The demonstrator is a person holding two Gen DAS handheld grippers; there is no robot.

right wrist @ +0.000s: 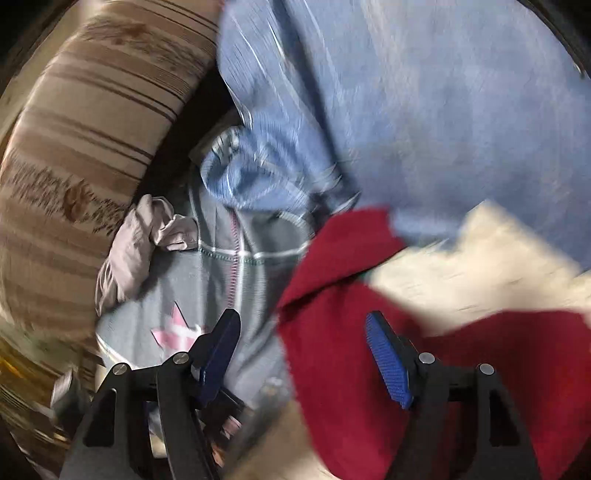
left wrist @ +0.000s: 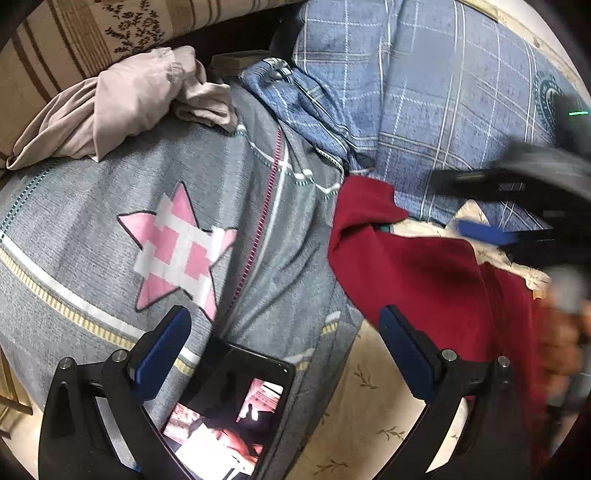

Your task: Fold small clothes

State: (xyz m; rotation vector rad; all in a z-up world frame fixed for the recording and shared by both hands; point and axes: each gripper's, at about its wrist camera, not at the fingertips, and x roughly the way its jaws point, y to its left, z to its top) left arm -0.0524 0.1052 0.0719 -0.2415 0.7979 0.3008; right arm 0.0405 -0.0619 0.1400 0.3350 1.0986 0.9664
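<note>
The red garment [left wrist: 424, 280] lies rumpled on the bed, partly over a cream leaf-print sheet [left wrist: 354, 398] and touching the grey star-patterned quilt [left wrist: 110, 229] beside it. A blue checked cover [left wrist: 424, 92] lies beyond it, and a beige garment [left wrist: 122, 110] is bunched on the quilt near a striped pillow [left wrist: 74, 33]. A phone [left wrist: 229, 410] rests on the quilt. The left tongs [left wrist: 284, 354] stand wide, gripping nothing. The right tongs [right wrist: 303, 354] stand wide above the red cloth, empty.
</note>
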